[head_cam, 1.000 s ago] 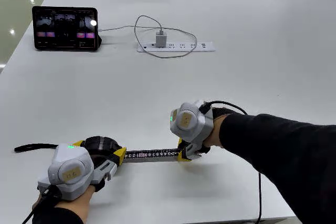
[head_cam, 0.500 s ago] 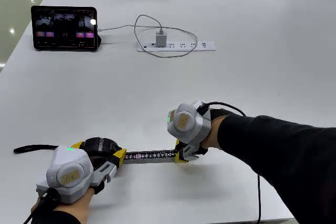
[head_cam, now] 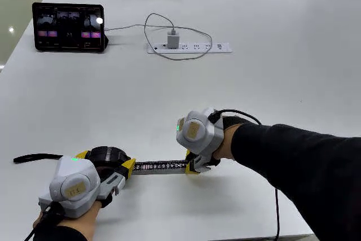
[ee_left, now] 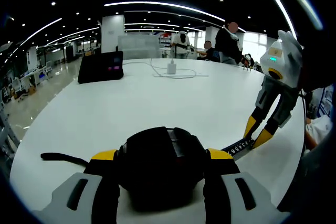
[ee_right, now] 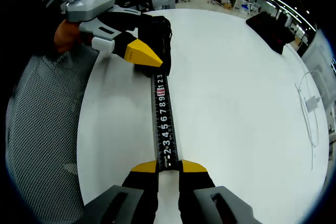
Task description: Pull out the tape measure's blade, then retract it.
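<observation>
Two holds — left gripper [ee_left: 161,156], rounded case [head_cam: 107,155]; right gripper [ee_right: 169,167], blade [ee_right: 161,119] (numbered).

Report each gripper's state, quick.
Left gripper: closed on the tape measure's case.
Right gripper: closed on the blade, near its tip.

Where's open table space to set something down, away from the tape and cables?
Free: the broad middle between the power strip and the tape measure, and the right side of the table. Crowded: the near edge with the left gripper, right gripper, blade and strap; the far left by the tablet.
</observation>
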Demonstrator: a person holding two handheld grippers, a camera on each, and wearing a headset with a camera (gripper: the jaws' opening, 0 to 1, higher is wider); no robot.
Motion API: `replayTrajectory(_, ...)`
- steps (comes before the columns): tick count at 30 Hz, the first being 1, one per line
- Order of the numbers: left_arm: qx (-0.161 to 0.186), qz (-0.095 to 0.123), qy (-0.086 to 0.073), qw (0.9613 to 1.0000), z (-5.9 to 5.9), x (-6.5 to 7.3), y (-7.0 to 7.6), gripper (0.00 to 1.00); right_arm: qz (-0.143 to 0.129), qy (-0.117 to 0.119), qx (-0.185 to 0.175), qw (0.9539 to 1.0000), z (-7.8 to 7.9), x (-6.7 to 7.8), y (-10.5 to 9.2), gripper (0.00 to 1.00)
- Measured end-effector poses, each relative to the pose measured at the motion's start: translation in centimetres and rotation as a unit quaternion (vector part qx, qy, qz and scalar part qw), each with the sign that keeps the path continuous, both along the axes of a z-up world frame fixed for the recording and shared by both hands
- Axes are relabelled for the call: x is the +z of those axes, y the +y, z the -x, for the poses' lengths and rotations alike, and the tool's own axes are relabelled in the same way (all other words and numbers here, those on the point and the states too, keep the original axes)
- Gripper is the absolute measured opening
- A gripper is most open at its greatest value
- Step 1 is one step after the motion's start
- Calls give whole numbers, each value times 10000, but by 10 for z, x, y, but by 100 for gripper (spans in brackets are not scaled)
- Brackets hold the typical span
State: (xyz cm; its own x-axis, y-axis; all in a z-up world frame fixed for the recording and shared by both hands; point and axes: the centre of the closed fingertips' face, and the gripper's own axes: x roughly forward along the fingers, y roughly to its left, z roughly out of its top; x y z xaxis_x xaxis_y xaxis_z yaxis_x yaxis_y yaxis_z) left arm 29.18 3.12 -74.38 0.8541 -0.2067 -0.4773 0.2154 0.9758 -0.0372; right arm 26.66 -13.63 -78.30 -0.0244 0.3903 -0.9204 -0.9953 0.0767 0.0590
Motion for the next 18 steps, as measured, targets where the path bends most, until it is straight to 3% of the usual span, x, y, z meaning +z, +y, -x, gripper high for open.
replayTrajectory(18, -9, 110, 21, 9999, 1, 1, 0, 60, -89, -8, -34, 10000, 0, 0, 10, 10)
